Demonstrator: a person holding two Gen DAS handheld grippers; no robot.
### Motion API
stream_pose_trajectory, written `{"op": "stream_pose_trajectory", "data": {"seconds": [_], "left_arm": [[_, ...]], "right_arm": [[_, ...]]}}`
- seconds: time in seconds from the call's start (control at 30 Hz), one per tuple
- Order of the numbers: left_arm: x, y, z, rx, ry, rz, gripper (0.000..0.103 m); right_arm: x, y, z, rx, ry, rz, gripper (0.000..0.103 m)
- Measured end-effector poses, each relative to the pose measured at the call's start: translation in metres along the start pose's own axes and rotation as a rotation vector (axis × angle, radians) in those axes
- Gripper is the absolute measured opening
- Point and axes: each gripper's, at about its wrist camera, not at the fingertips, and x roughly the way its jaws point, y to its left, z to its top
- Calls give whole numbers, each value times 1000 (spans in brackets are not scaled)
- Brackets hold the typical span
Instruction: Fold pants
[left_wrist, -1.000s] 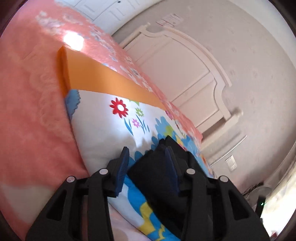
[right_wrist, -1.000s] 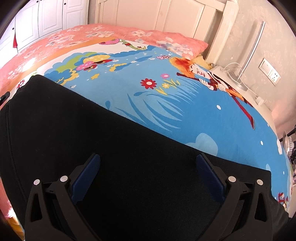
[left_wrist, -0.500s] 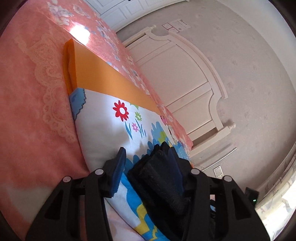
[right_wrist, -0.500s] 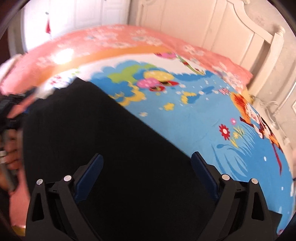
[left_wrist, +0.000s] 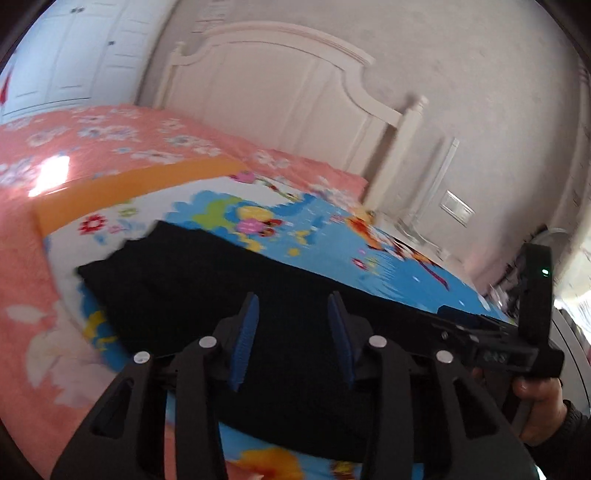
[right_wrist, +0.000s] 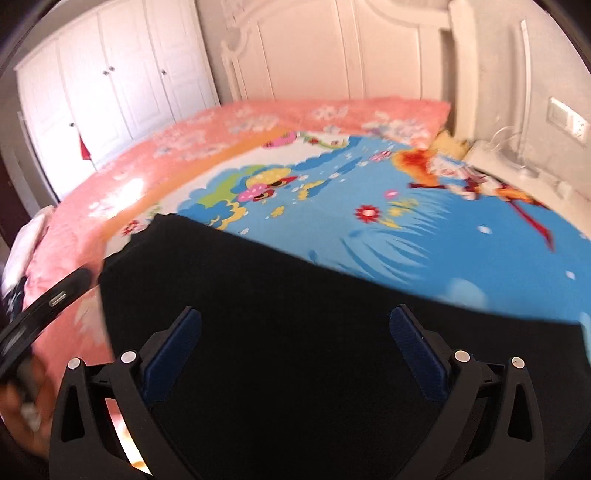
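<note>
Nearest the left wrist camera, the left gripper (left_wrist: 291, 332) showed 2 black plastic arms tipped with ribbed blue pads (left_wrist: 245, 332), set a modest gap apart with nothing between them; whether they touched the dark cloth below could not be told. At 4 o'clock in that view a hand (left_wrist: 539, 402) gripped the black handle of the right gripper (left_wrist: 491, 338), seen side-on, with a green light on its upright part. In the right wrist view, the right gripper (right_wrist: 295, 343) had its blue pads (right_wrist: 177, 347) spread wide and empty above the same cloth. The pants (right_wrist: 295, 332), black, matte and finely knitted, lay flat as a broad slab filling the lower half of that view, their far edge running straight from 9 o'clock toward 3 o'clock. They rested on a smooth cartoon sheet (right_wrist: 424, 229) printed in blue, white and orange with flowers and mushrooms. Around the sheet from 9 to 12 o'clock spread a fuzzy pink blanket (right_wrist: 207, 136) with pale blossoms. Farther off, at 12 o'clock, stood a white headboard (left_wrist: 280, 92) with a curved top and moulded panels, and at 10 o'clock a white panelled wardrobe (right_wrist: 110, 81) with small knobs. At 2 o'clock a wall switch plate (right_wrist: 567, 118) sat on the rough pale wall.
</note>
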Motion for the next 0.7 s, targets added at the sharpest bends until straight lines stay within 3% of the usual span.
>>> {"op": "stream_pose_trajectory", "data": {"seconds": [0.07,0.13,0.3,0.37,0.43,0.47,0.5,0.57,0.7], "left_arm": [[21,-42,-11,73,53,-49,27],[39,-84,-27,158,115,-102,23],[71,-190,-66,273,273,-245,21],[74,-248,-76,354,310,-347,21],[78,-302,-80,422,327,-419,21],[80,-325,-81,446,336,-455,21],[83,-356,-84,490,346,-491,21],[97,-408,-91,589,371,-517,21],[137,-518,-140,811,514,-596,21]], "right_arm": [[-52,-18,-32,-61,-71,-94,98],[-90,-53,-58,-20,-96,-221,98],[-198,-184,-130,381,-146,-557,98],[-225,-226,-162,533,-107,-677,95],[-247,-263,-203,693,-39,-778,85],[-256,-274,-221,743,-22,-807,81],[-261,-280,-241,754,-11,-820,85],[-265,-288,-264,797,-43,-726,87],[-268,-289,-264,793,-30,-727,89]]}}
